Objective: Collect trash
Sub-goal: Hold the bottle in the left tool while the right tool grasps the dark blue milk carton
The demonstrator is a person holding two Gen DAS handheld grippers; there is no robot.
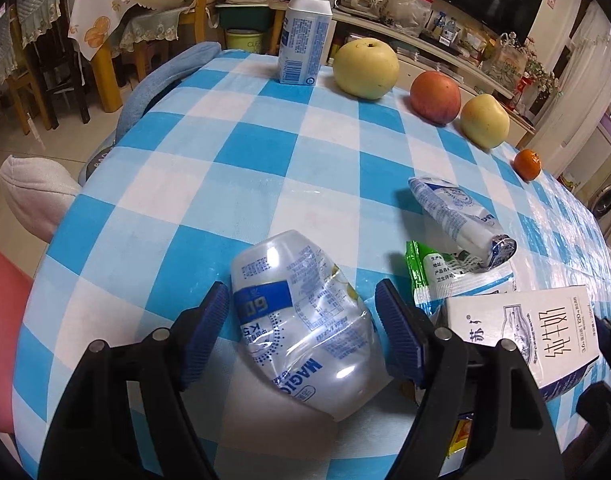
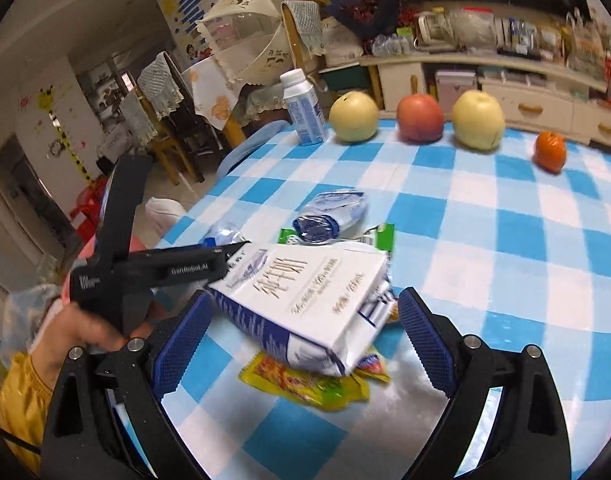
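Trash lay clustered on the checked table (image 1: 265, 128): a crushed bottle (image 1: 305, 328) sat between the left gripper's (image 1: 301, 332) parted, untouching jaws, a carton (image 2: 305, 300) between the right gripper's (image 2: 301, 340), also unclenched. Closing squarely across each middle seemed wise, since crumpled plastic slips.

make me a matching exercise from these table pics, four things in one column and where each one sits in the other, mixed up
Things
1. crushed clear bottle
2. white milk carton
3. upright blue and white bottle
4. small orange

Places
A. far edge of the table, at the end of the fruit row nearest the pale green fruit
B. between the open fingers of the left gripper
C. at the other end of the fruit row
D. between the open fingers of the right gripper, over a yellow wrapper

Pairs: 1-B, 2-D, 3-A, 4-C
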